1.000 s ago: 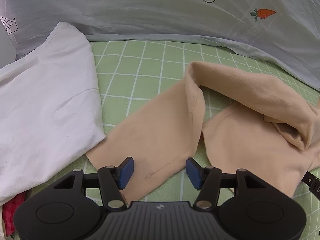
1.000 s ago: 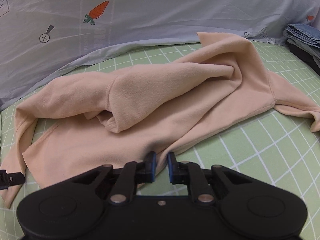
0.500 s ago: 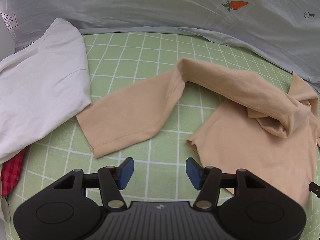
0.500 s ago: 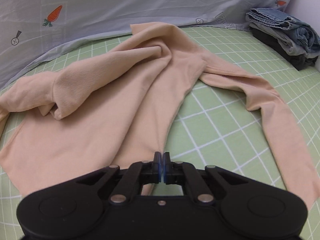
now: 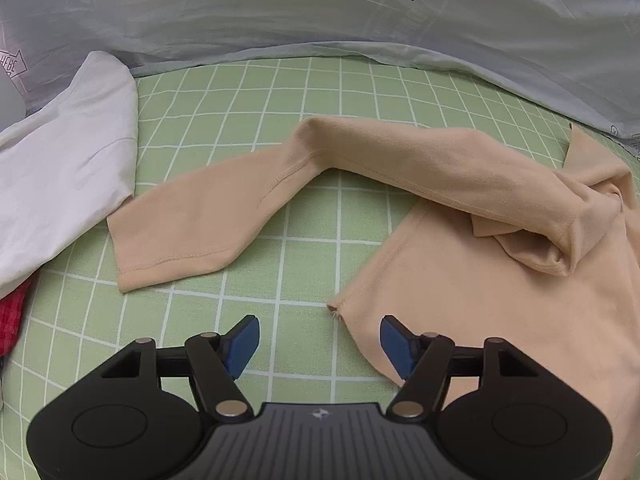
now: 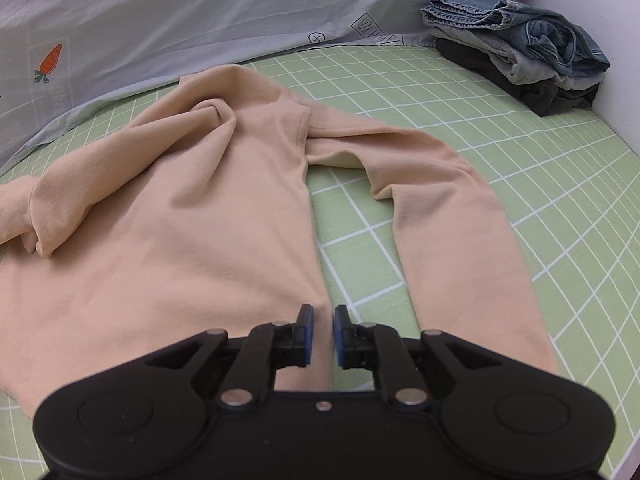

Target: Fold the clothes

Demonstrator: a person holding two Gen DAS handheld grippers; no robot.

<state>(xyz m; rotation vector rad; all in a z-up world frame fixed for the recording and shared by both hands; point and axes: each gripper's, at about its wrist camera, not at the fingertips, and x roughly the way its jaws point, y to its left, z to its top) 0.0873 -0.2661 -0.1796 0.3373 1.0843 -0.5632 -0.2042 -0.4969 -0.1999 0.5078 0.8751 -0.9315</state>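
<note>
Peach long-sleeved cotton top (image 6: 192,240) lying half-spread, neck bunched.
Left gripper (image 5: 320,344) gaping wide, empty; right gripper (image 6: 320,334) parting narrowly, hem slipping free, risking uneven folds.

Top (image 5: 460,280): plain peach-beige, self-coloured stitching. Bed sheet (image 5: 320,92): light green, white grid lines. Quilt (image 5: 280,12): pale grey-blue, printed orange carrots with green tops, black circled-x marks. Garment at left (image 5: 60,168): white. Cloth under it (image 5: 10,312): red check. Folded pile (image 6: 532,52): blue denim, grey, black. Hand-held gripper (image 5: 319,344): black body, blue pads.
</note>
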